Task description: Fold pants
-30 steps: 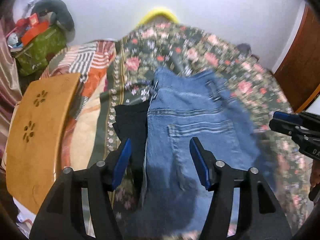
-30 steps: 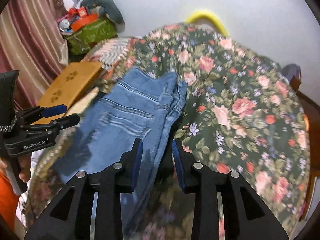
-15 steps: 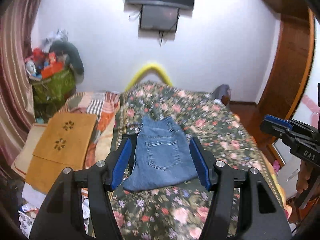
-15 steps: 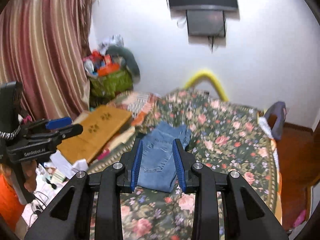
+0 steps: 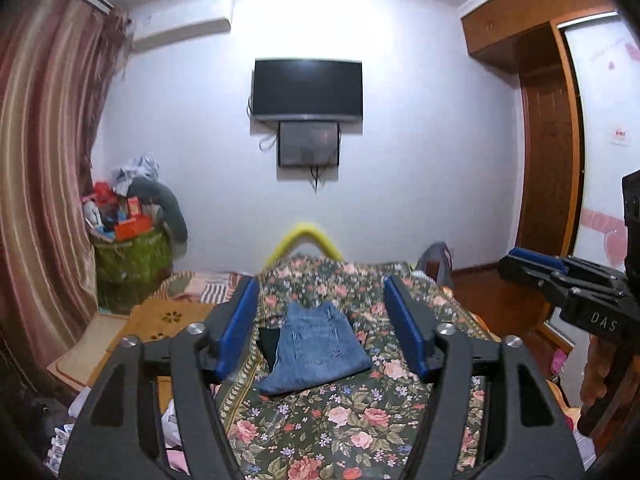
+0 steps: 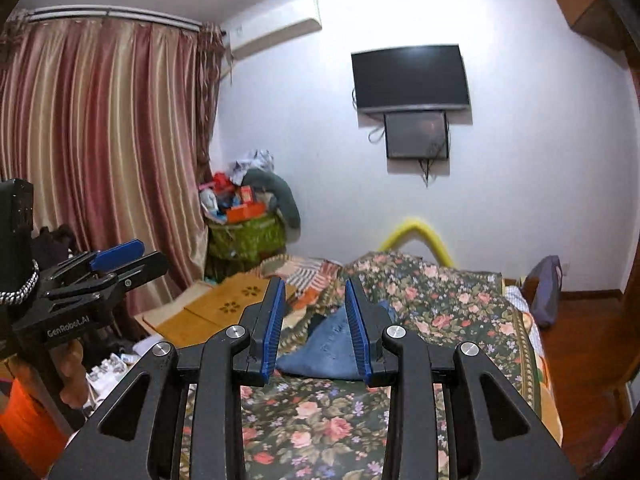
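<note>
A bedroom seen from two hand-held grippers, both raised well back from a bed (image 5: 340, 432) covered in a dark floral spread. Folded blue jeans (image 5: 320, 344) lie flat on the spread toward the left side of the bed, a compact bundle with the back pockets facing up. A dark garment (image 5: 269, 344) peeks out just beside their left edge.

The left gripper (image 5: 320, 332) has its blue-padded fingers (image 5: 240, 328) wide apart and opening further — nothing is between them; the jeans only appear framed in the gap, far beyond. The right gripper (image 6: 316, 328) holds its fingers (image 6: 274, 328) a narrow gap apart, also empty and well clear of the jeans.

On the far white wall hang a black television (image 5: 307, 88) and a smaller dark panel (image 5: 309, 144) below it. Striped reddish curtains (image 6: 100, 160) fill the left — beside them sits a green basket (image 6: 246, 240) heaped with clutter.
</note>
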Motion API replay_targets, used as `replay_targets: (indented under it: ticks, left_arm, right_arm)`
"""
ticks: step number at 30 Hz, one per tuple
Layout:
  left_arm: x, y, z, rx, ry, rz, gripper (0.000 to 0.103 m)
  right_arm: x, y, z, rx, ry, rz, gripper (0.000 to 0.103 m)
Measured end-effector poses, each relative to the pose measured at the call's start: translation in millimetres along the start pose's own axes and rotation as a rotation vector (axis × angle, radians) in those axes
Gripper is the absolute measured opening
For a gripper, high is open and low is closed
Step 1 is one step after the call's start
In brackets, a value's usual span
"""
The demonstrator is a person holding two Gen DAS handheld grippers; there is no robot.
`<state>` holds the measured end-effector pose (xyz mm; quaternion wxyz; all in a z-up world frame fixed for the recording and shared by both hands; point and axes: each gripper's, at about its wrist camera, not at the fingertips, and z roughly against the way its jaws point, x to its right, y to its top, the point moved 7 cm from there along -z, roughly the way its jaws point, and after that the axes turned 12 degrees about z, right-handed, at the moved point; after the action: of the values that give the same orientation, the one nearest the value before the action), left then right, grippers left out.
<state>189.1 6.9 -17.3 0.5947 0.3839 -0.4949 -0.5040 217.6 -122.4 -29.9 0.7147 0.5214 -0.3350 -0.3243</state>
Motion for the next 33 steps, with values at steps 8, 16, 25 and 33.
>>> replay_targets:
  ticks: [8,16,25,33]
  left_arm:
    - [-2.2,-8.4,28.1,0.074,0.012,0.007,0.096]
    - [-8.3,-15.2,39.0,0.083,0.003,0.040,0.102]
    - [-6.2,-23.0,35.2,0.070,0.007,0.033,0.103]
    - [-4.3,-29.6,28.9,0.054,0.011,0.025,0.103]
  right_arm:
    - [-11.5,-3.8,15.8,0.048,-0.054,0.003,0.050]
    - [-9.2,-6.3,16.0,0.062,-0.116,0.013,0.087]
    - [-7.1,-8.4,26.5,0.090,-0.138,-0.030,0.103]
    - [-10.0,-17.1,29.5,0.079,-0.134,-0.028,0.103]
